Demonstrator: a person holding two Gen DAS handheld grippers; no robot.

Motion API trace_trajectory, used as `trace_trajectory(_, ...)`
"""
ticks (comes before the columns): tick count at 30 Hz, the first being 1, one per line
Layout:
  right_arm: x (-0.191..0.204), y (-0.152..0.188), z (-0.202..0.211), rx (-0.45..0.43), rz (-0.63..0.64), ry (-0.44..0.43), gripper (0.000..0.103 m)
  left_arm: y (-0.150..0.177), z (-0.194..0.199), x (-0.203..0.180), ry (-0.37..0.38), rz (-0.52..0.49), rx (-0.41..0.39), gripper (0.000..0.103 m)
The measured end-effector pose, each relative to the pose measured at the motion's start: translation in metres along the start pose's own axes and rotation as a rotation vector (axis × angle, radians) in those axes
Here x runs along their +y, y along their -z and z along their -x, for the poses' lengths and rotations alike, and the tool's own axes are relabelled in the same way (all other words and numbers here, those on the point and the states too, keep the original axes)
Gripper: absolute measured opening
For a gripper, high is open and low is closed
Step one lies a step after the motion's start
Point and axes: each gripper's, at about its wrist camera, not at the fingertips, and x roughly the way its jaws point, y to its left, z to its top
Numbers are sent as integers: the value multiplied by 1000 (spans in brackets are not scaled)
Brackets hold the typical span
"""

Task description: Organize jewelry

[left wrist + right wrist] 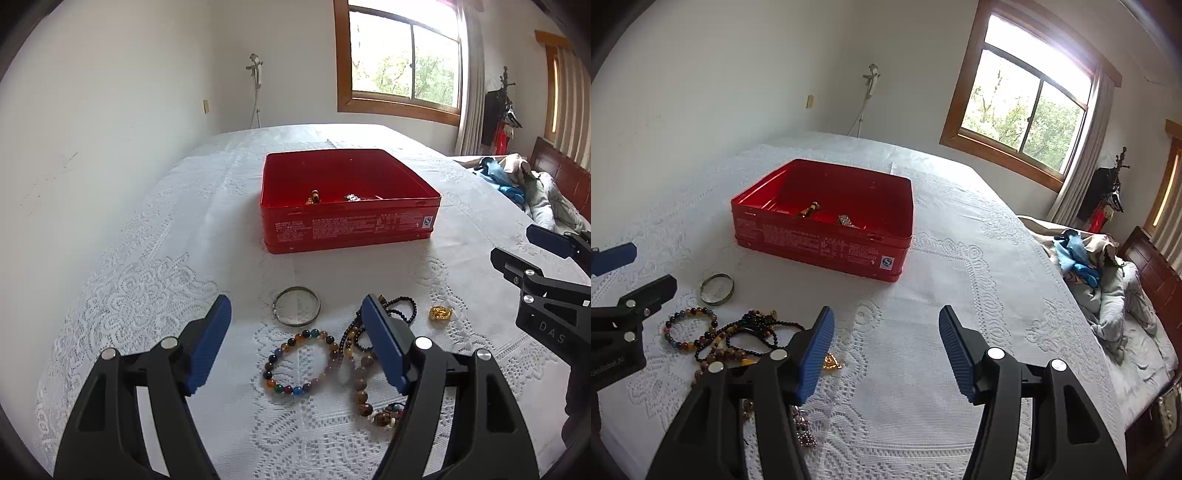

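Note:
An open red tin box (347, 225) (820, 240) sits on the white lace cloth with two small jewelry pieces inside. In front of it lie a metal bangle (297, 306) (717, 289), a multicolour bead bracelet (299, 363) (689, 330), a tangle of brown and black bead strings (364, 369) (753, 332) and a gold charm (440, 314) (832, 362). My left gripper (297, 314) is open and empty, low over the bangle and bracelet. My right gripper (886, 325) is open and empty, right of the pile; it also shows in the left wrist view (517, 247).
A wall runs close along the left of the covered table (960, 295). A bed with crumpled clothes (1108, 288) lies to the right below table height. A window (402, 59) is on the far wall. A small pink beaded piece (805, 432) lies under my right gripper.

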Motion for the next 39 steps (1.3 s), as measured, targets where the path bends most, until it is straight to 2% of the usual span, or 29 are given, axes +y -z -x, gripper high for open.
trace_trajectory(9,-3,16,19,-24,-42,-16,59,23,18,6,-32,39,-23,73)
trace_trajectory(16,-8,22,31,-37,-64,-17,59,32,27,4,-35,43,-24,74)
trace_trajectory(18,-11,21,32,-24,-74,-40,59,33,26,5,-31,48,-16,74)
trace_trajectory(22,-28,17,17,78,-143,-149,59,29,15,18,7,86,57,74)
trace_trajectory(26,-43,13,-11,209,-225,-256,59,17,-2,31,-6,101,108,71)
trace_trajectory(29,-44,10,-25,253,-235,-267,58,7,-21,36,14,106,164,66)
trace_trajectory(34,-37,2,-47,322,-242,-318,52,-12,-62,36,76,101,273,64)
trace_trajectory(39,-32,-6,-68,359,-243,-321,51,-24,-98,29,104,86,368,62)
